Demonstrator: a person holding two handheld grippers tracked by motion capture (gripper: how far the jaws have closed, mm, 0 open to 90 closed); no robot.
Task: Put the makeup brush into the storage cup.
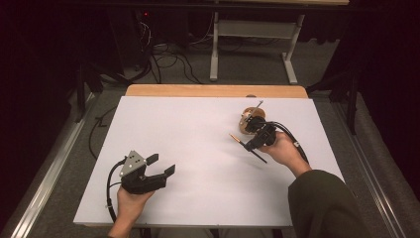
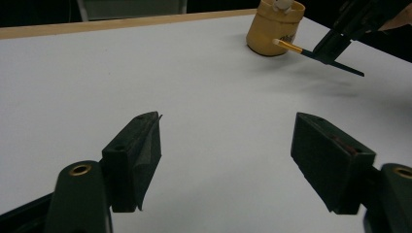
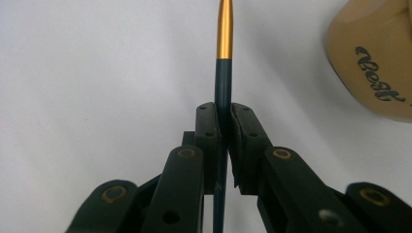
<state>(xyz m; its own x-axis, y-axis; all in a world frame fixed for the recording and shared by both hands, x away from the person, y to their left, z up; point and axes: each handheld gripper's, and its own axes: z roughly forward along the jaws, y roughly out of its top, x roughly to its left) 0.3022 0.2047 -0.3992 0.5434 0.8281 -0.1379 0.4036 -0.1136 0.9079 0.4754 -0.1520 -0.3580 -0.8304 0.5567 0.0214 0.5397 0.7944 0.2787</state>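
Two grippers are held over a white table (image 1: 198, 148), one in each of the person's hands. Nearest, at the lower left of the high view, the left gripper (image 1: 163, 166) is held just above the table, apart from everything else, with its jaws spread wide and nothing between them; in the left gripper view the two black pads (image 2: 138, 155) are seen well apart over bare white surface. Farther on and to the right, the right gripper (image 1: 247, 145) is held in the right hand (image 1: 283, 151), from which a dark green sleeve (image 1: 322, 203) runs back. Its jaws are closed tight on a thin pen (image 3: 223, 73), dark blue in the shaft with a gold end; in the right gripper view the shaft is pinched between the pads and the gold end points away from the gripper. In the high view the pen is seen tilted, clear of the table, its gold end toward the left. Just beyond it, a yellow-brown cup (image 2: 274, 29) with dark lettering is seen standing on the table, and something pale and thin rises from its mouth. Past the white surface, a strip of wooden edge (image 1: 215, 90) is seen.
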